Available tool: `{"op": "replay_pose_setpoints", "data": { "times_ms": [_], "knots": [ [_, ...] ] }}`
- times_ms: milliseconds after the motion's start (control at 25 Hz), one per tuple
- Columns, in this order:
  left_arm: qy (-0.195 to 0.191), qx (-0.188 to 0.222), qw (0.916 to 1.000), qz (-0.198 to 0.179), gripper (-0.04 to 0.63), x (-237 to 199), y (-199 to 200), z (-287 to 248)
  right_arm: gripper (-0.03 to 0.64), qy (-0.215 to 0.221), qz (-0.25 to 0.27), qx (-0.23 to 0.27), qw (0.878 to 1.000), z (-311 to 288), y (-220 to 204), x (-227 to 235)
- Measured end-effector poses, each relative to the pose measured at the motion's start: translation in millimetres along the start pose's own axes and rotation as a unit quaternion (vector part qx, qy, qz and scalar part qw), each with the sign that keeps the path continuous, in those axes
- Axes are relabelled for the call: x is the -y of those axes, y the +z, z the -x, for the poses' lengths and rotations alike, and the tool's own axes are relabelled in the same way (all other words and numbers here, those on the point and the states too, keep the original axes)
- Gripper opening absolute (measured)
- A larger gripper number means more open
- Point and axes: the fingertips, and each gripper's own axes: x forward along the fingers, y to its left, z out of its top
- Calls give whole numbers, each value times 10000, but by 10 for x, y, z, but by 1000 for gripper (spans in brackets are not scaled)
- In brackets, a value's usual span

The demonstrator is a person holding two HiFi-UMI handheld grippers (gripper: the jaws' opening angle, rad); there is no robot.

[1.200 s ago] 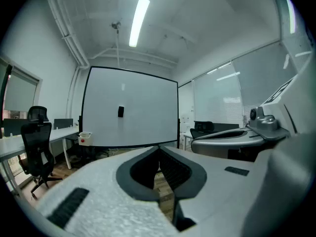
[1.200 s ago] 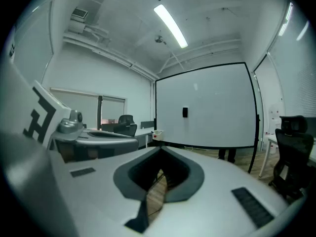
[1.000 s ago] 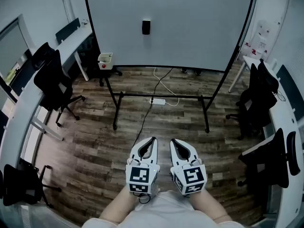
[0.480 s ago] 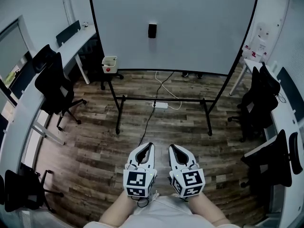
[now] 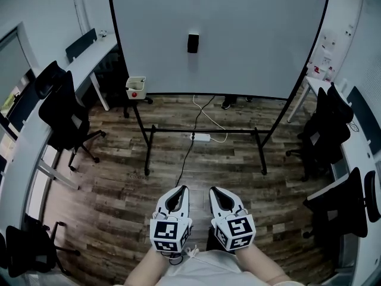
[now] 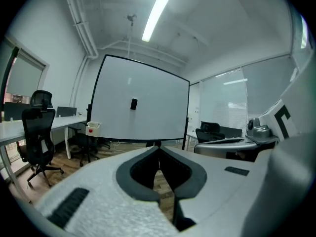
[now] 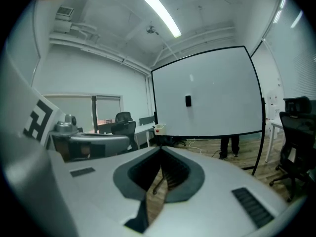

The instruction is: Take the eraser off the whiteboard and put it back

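Observation:
A small black eraser (image 5: pixel 193 43) sticks to the middle of a big white whiteboard (image 5: pixel 250 34) on a black wheeled stand. It also shows as a dark block, the eraser (image 6: pixel 134 103) in the left gripper view and the eraser (image 7: pixel 188 100) in the right gripper view. My left gripper (image 5: pixel 181 189) and right gripper (image 5: pixel 212 190) are held side by side low in the head view, well short of the board. Both are shut with their tips touching and nothing between them.
A small white box with a red dot (image 5: pixel 136 87) hangs at the board's lower left. A power strip and cable (image 5: pixel 200 137) lie on the wood floor under the stand. Black office chairs (image 5: pixel 62 111) and white desks (image 5: pixel 28 137) line the left; more chairs (image 5: pixel 328 130) stand at the right.
Both grippers have drifted down and back in the head view, and the whiteboard now sits slightly higher and larger in frame. The jaws stayed shut.

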Motion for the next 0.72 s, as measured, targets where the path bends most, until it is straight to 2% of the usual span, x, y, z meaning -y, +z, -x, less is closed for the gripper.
{"op": "replay_pose_setpoints", "data": {
  "times_ms": [240, 400, 560, 720],
  "knots": [
    [61, 48, 9998, 206, 18, -187, 87, -693, 28, 289, -7, 47, 9996, -583, 85, 375],
    [339, 119, 9994, 21, 18, -296, 313, -1302, 28, 500, -15, 138, 9987, -1043, 344, 831],
    [512, 165, 9986, -9, 18, -372, 543, -2041, 28, 627, 272, 200, 9975, -1529, 647, 1368],
    [674, 180, 9976, 49, 18, -464, 672, -2680, 28, 494, 787, 364, 9950, -1945, 927, 1856]
  ]
}}
